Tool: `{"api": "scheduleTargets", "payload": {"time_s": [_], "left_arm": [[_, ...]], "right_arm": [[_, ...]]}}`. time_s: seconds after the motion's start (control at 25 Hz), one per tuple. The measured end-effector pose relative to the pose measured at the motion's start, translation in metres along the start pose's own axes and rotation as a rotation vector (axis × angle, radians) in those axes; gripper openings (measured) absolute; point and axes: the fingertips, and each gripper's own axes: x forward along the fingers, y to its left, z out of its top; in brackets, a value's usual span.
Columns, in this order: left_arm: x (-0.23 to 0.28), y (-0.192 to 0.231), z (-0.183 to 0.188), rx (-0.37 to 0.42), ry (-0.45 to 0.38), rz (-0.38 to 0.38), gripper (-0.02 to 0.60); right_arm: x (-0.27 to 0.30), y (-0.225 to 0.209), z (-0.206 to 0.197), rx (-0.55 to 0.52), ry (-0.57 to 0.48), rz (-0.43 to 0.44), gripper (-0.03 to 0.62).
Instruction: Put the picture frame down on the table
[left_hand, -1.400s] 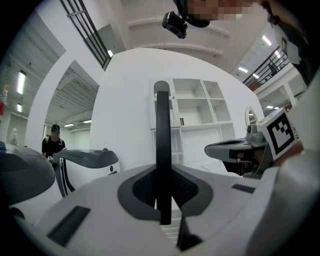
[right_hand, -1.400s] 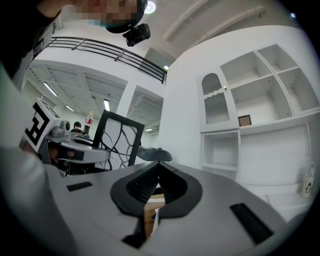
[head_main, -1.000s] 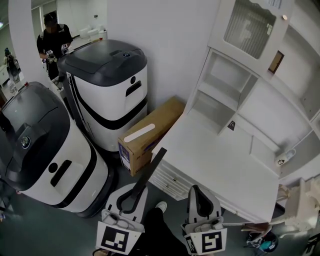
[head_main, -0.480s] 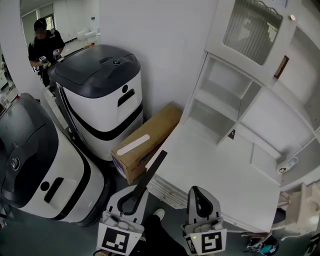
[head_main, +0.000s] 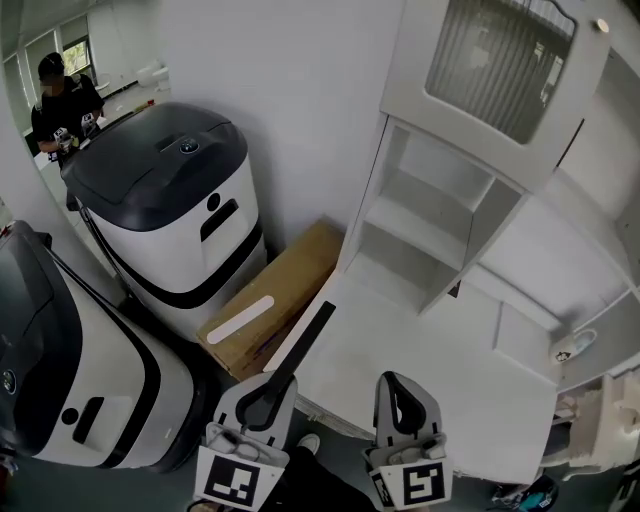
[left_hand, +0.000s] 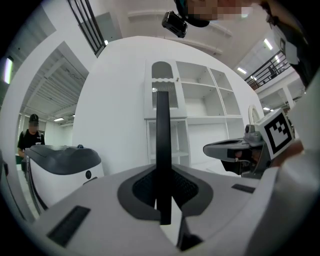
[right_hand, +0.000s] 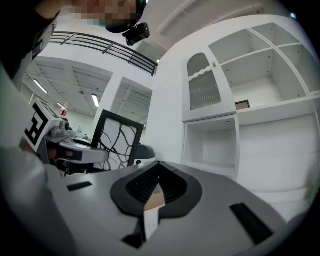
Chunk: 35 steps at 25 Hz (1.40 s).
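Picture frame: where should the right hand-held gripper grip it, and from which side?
Probably the black border of the picture frame, at its near edge beside the left hand-held gripper, coming from the near side. It stands edge-on, thin enough for jaws; its patterned face is too wide.

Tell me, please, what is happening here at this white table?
A person holds a gripper in each hand. The left gripper is shut on a thin black picture frame with a white, swirl-patterned face, which sticks out past its jaws toward the near corner of the white table. The frame is not yet laid down. The right gripper, beside it, has its jaws together and carries nothing.
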Motion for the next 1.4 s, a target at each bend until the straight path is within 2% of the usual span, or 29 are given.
{"api": "scheduleTargets", "payload": {"time_s": [0.24,0.56,0.72,0.92,1.24,1.4], "left_arm": [[0.055,0.002,0.005,0.006,0.003,-0.025,0.031],[0.102,-0.006,0.003,0.003,0.02,-0.061,0.031],[0.116,-0.019,0.003,0.029,0.026,-0.098,0.031],[0.126,-0.033,0.006,0.005,0.032,-0.134,0.031],[0.141,-0.056,0.012,0.025,0.049,-0.194,0.031],[0.15,-0.068,0.017,0.056,0.049,-0.237,0.031]], "right_arm": [[0.032,-0.042,-0.005,0.007,0.005,-0.015,0.0],[0.049,-0.083,-0.013,0.016,0.012,-0.049,0.0],[0.045,-0.1,-0.017,0.028,0.018,-0.076,0.0],[0.034,-0.116,-0.021,0.035,0.03,-0.107,0.0],[0.017,-0.138,-0.02,0.051,0.028,-0.158,0.0],[0.009,-0.149,-0.02,0.053,0.031,-0.187,0.0]]}}
